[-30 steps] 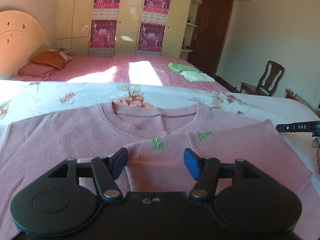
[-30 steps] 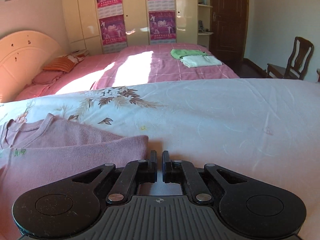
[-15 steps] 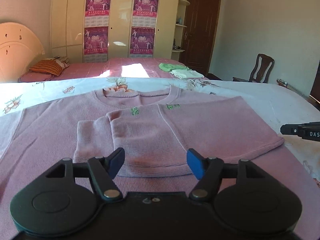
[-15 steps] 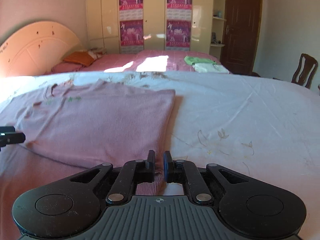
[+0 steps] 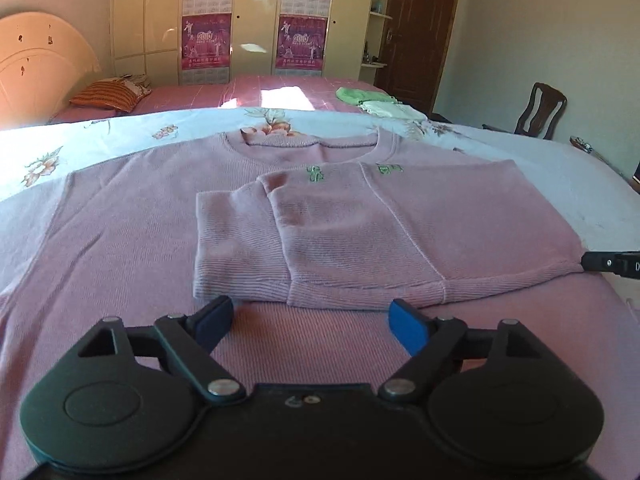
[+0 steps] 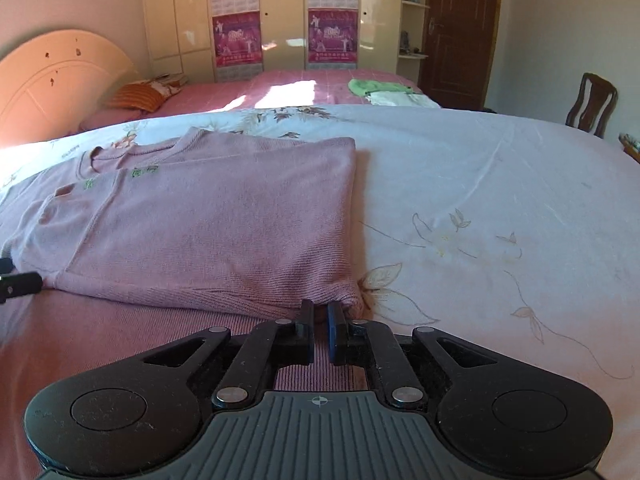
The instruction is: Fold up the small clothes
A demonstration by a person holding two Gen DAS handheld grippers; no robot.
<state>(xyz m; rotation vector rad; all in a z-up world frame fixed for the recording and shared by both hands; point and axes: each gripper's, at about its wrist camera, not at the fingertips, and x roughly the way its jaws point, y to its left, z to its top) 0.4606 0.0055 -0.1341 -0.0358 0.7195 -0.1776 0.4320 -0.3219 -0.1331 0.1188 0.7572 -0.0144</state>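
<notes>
Pink ribbed knit sweater (image 5: 132,216) lies flat, neck at the far end, on a pale floral bedsheet (image 6: 500,184), with its right side and sleeve folded over onto the chest. The folded panel's right edge runs straight, and beyond it the sheet lies bare well out to the right; on the left the sweater's body and other sleeve spread past the left wrist view's border. The left gripper (image 5: 312,318) hangs just short of the folded panel's near hem, its blue-padded fingers spread wide with nothing between them. The right gripper (image 6: 320,322) sits at the near right corner of that fold, fingers drawn nearly together with a strip of pink knit between them, so it pinches the sweater. Only the left wrist view shows the full neckline and the folded cuff (image 5: 236,244); only the right wrist view shows the broad open sheet on the right. Each view catches just the tip of the other tool at its border. Small green embroidery (image 5: 316,173) on the chest is too fine to read. A pink bed (image 6: 280,88) with folded green cloth (image 6: 372,86) stands far behind.
</notes>
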